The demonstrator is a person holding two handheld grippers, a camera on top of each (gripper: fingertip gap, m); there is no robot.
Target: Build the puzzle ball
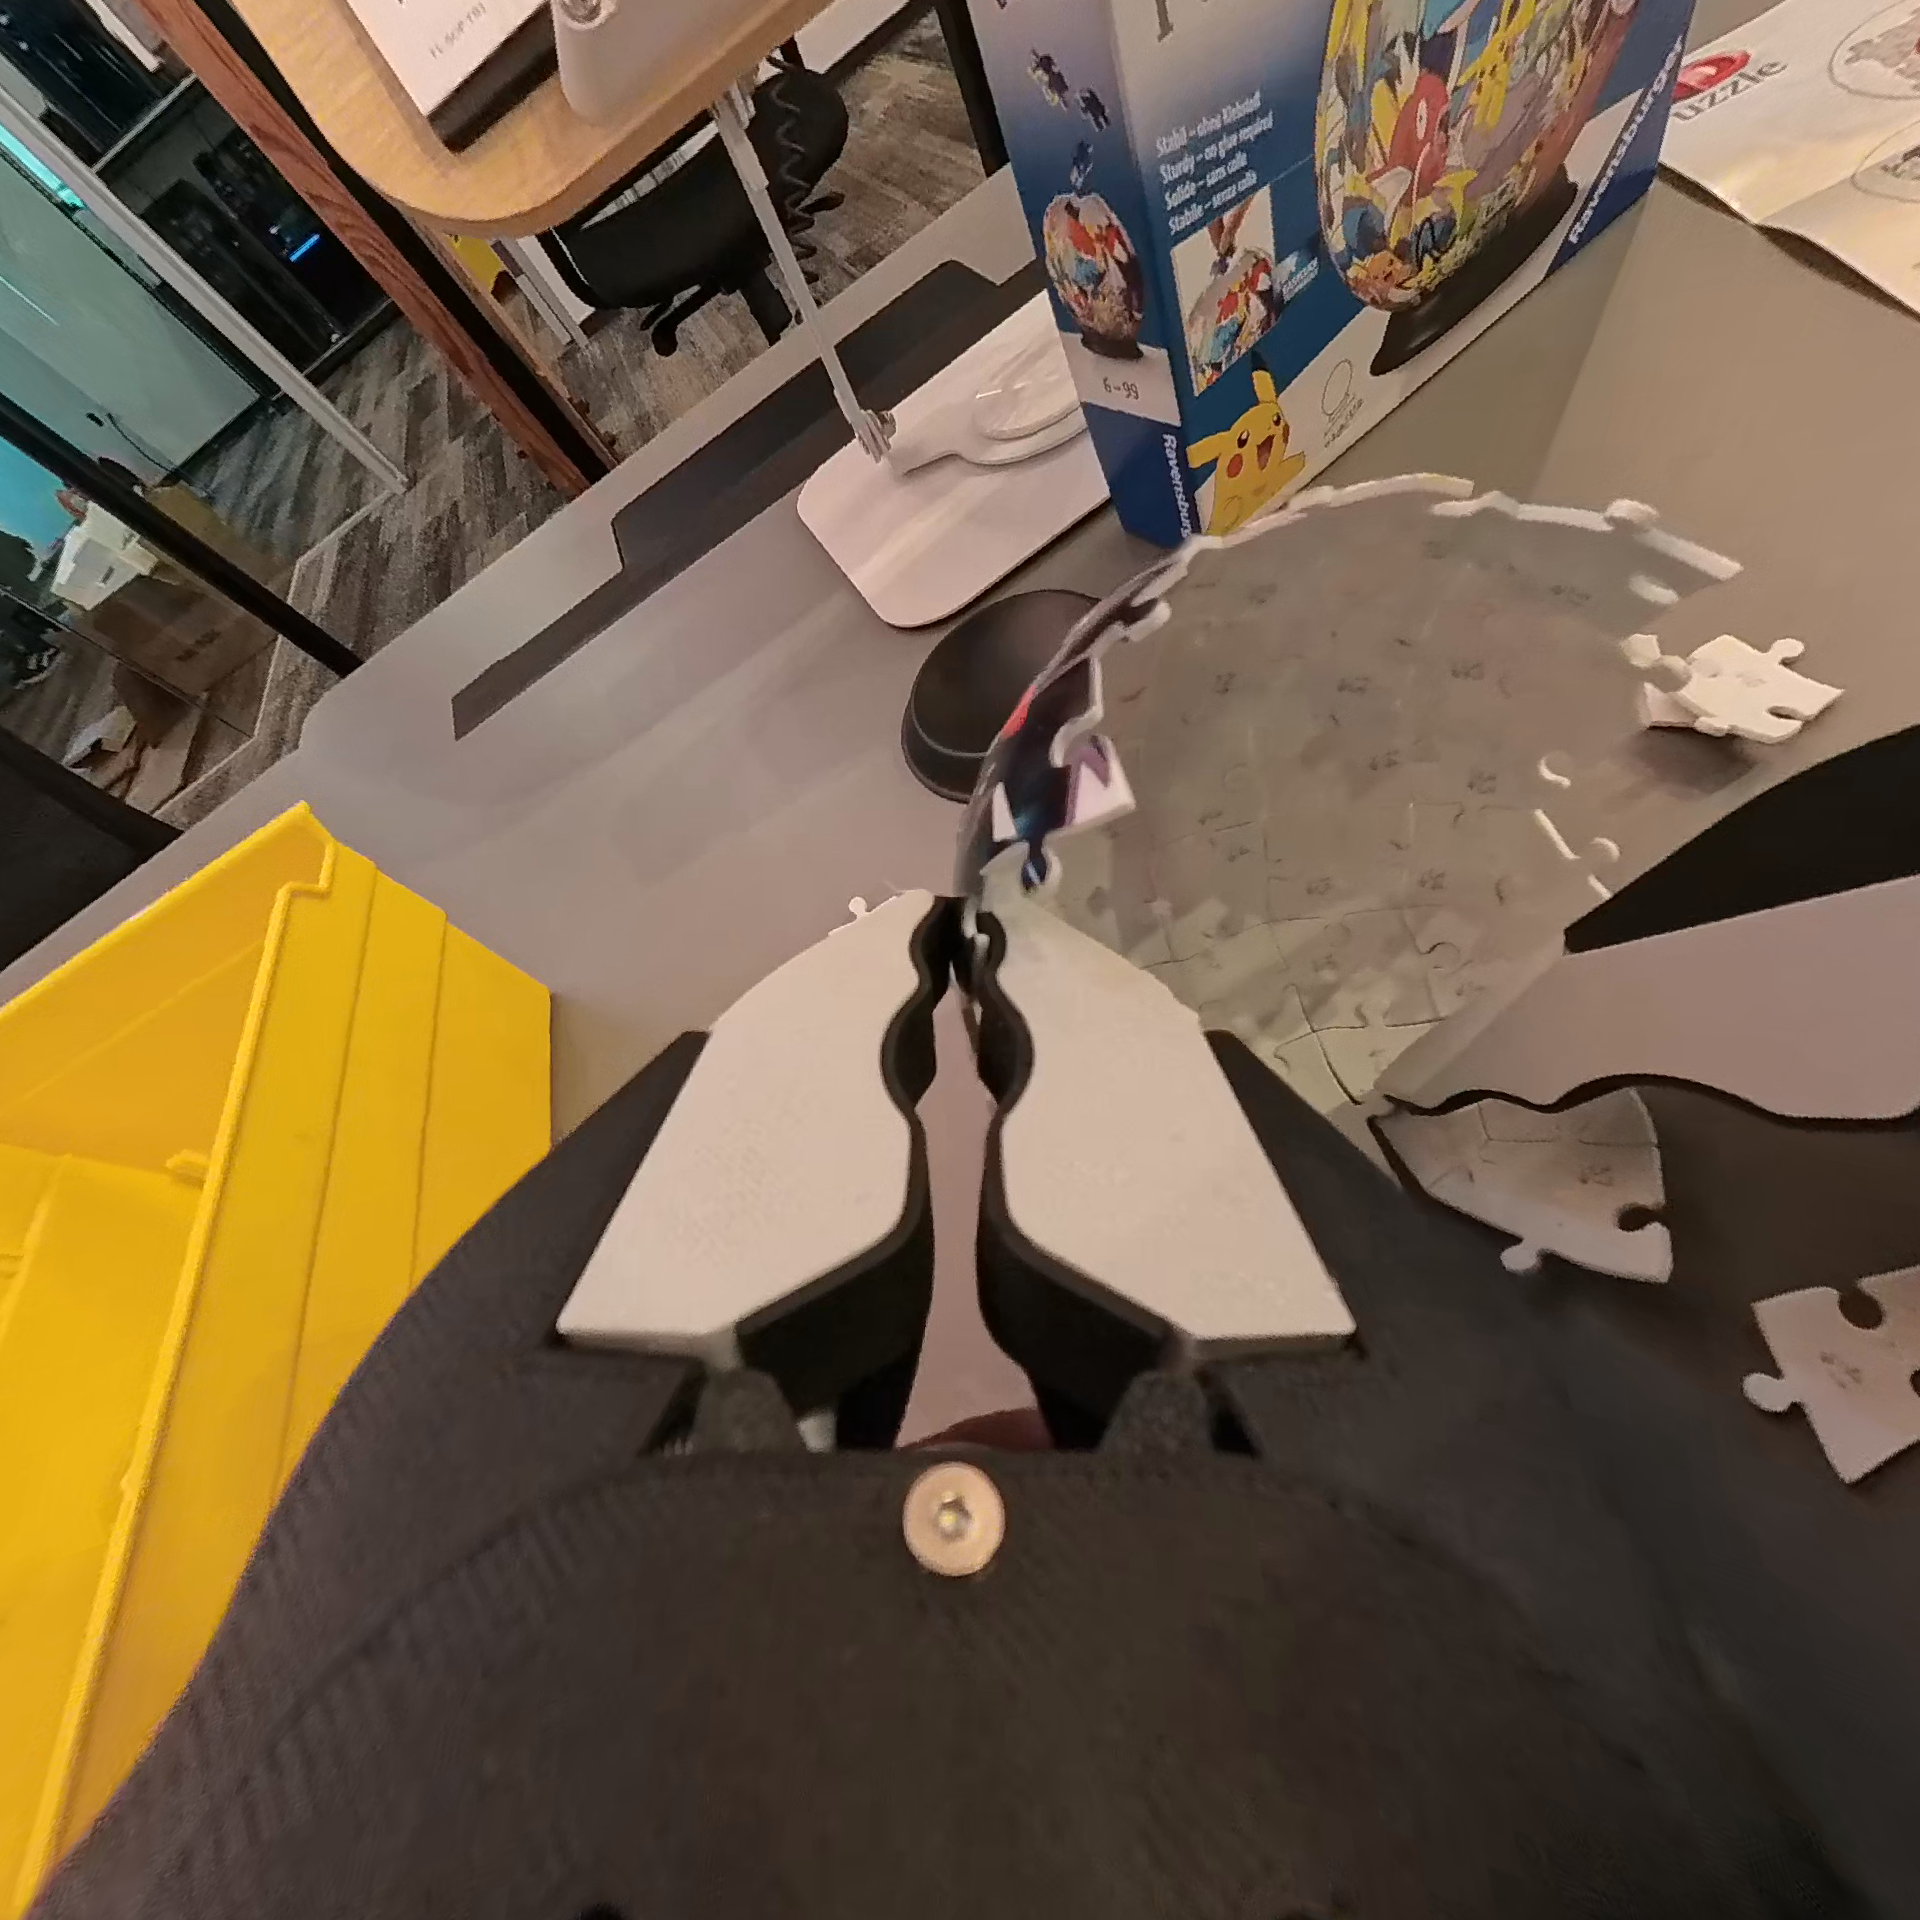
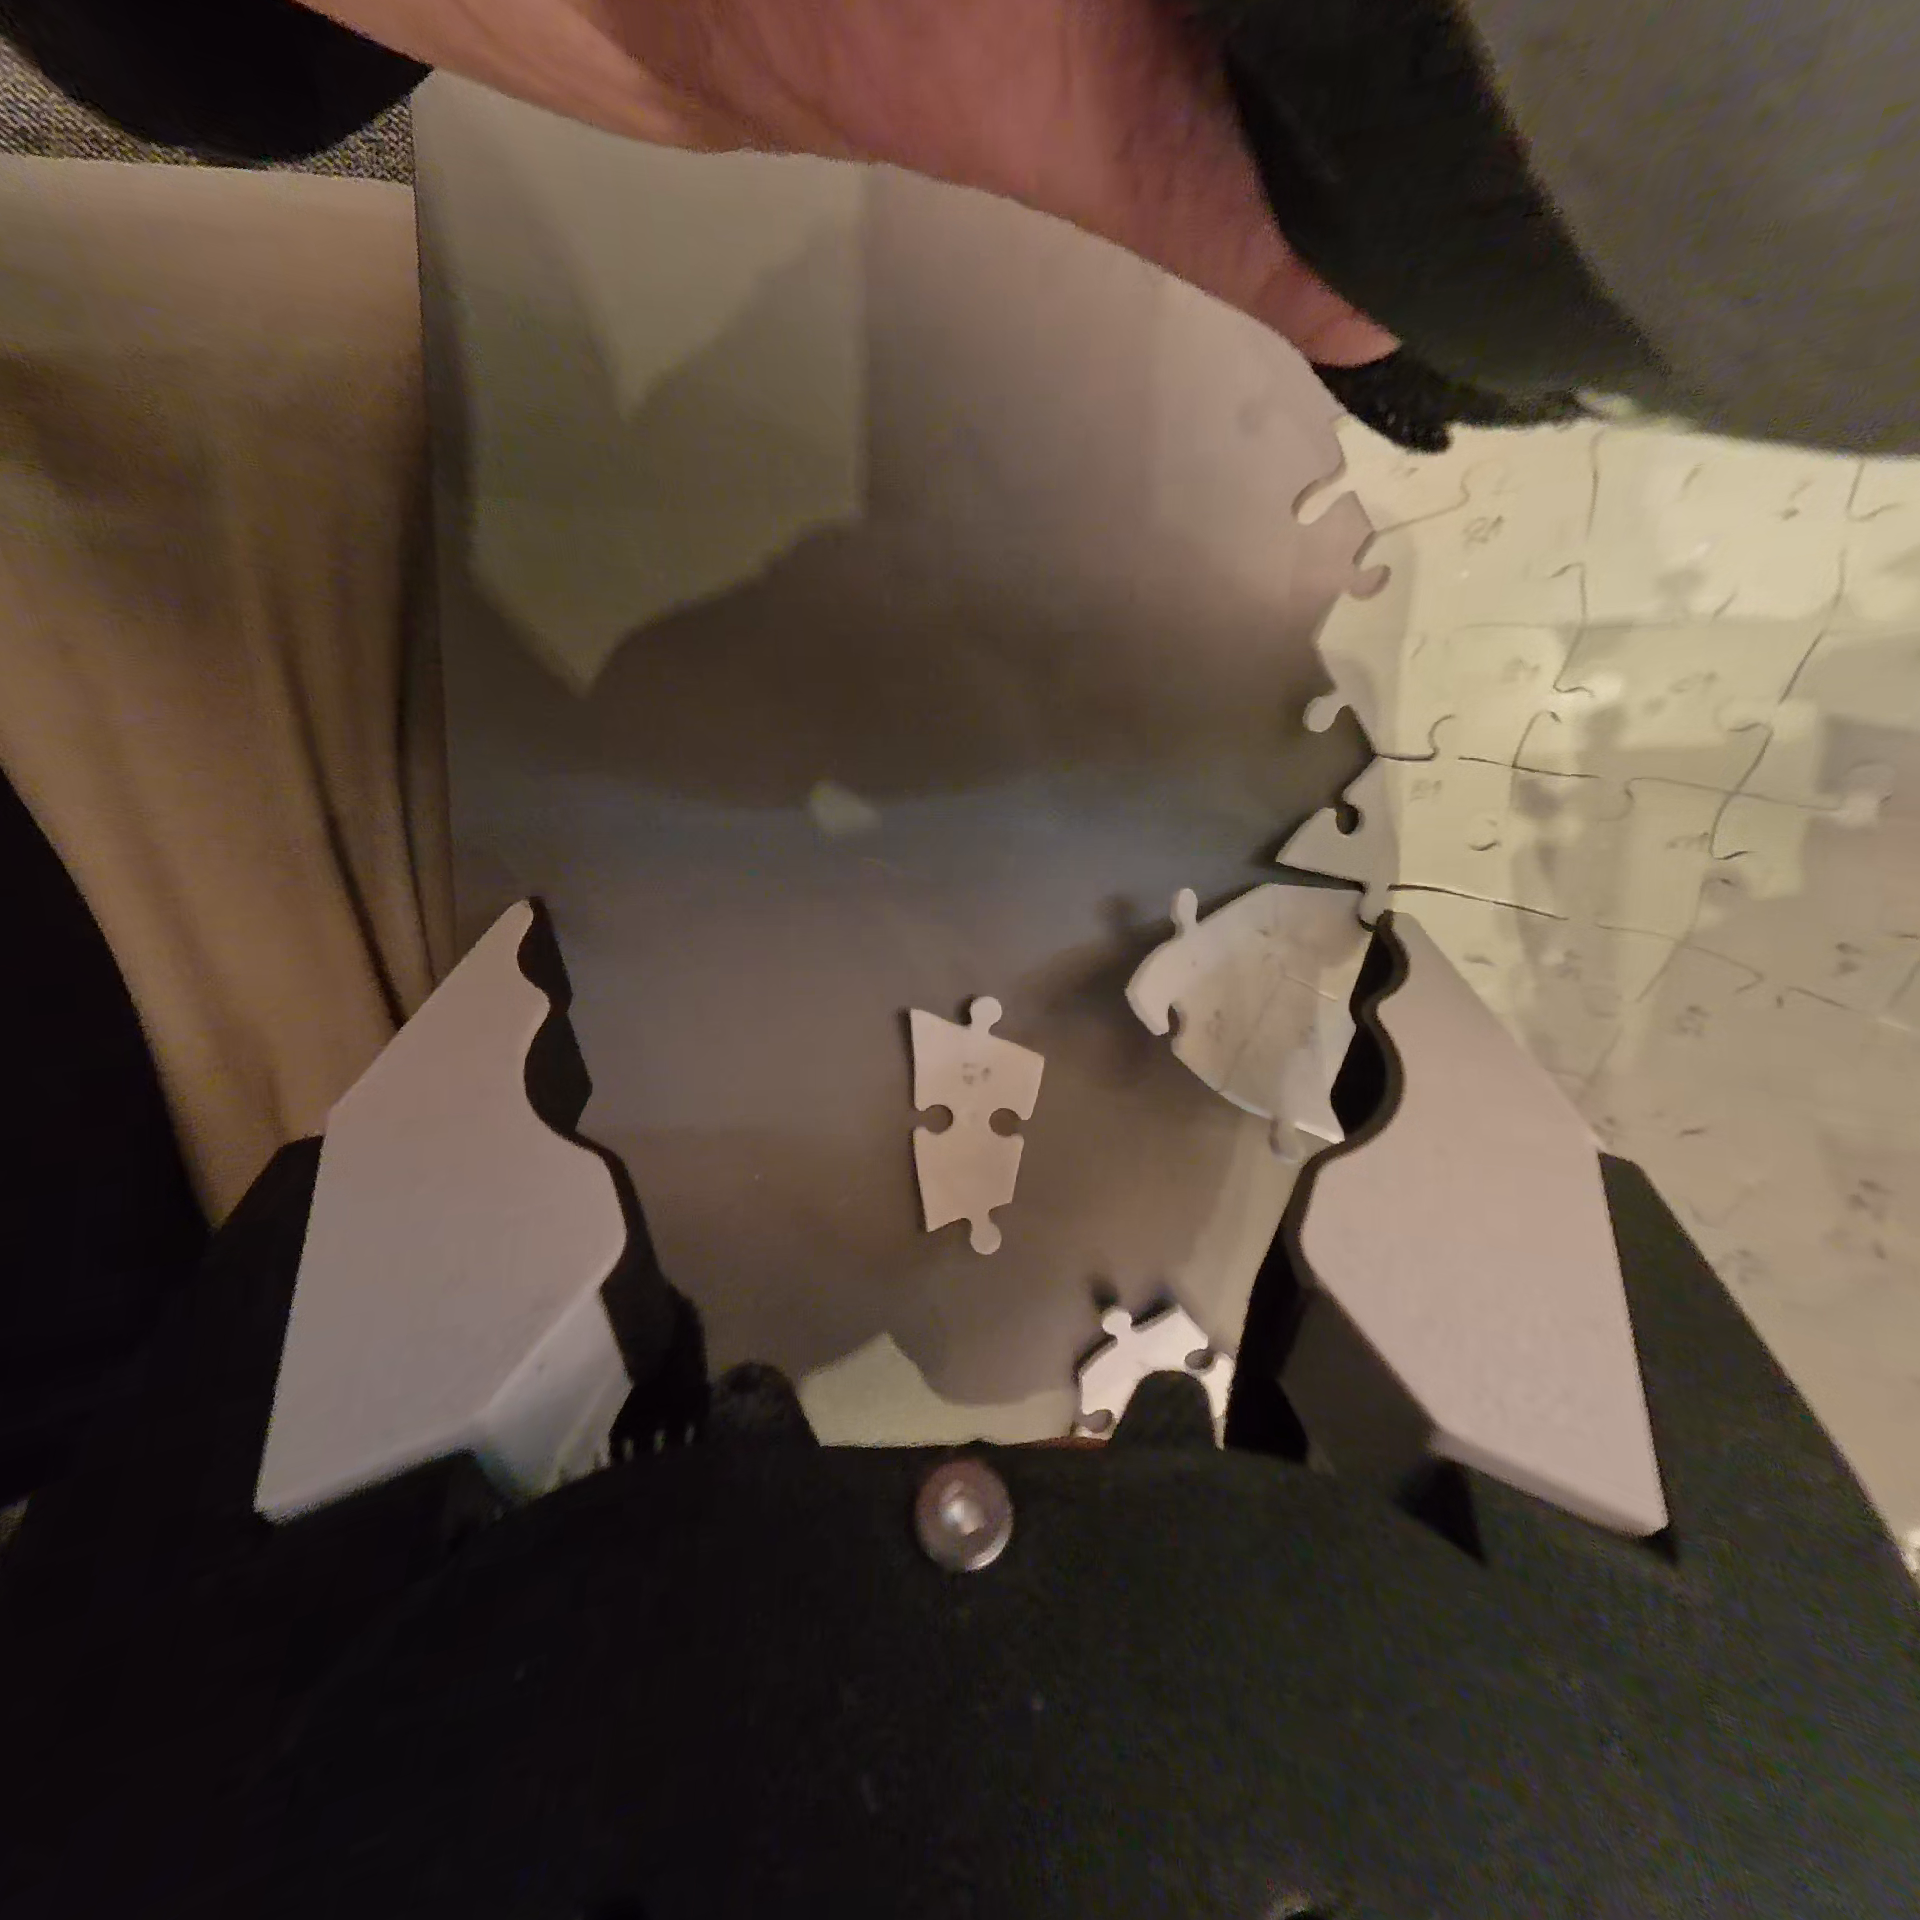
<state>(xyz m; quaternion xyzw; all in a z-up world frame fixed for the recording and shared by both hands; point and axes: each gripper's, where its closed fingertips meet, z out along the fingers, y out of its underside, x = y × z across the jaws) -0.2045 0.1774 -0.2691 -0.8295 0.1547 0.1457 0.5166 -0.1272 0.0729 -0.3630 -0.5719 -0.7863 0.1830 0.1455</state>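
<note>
The partly built puzzle ball is a curved shell with its white inner side facing me and a colourful outside at its left rim. My left gripper is shut on that rim. My right gripper is open just above the grey table, beside the shell. A single loose piece lies white side up between its fingers. A small joined cluster of pieces lies by its right finger, which touches the shell's edge. The right gripper also shows in the left wrist view, reaching in over the shell.
A yellow bin stands at the left. The black ball stand, a white lamp base and the puzzle box stand behind the shell. More loose pieces lie on the table. A hand is above. The white lamp base lies around 25 cm away from my left fingertips.
</note>
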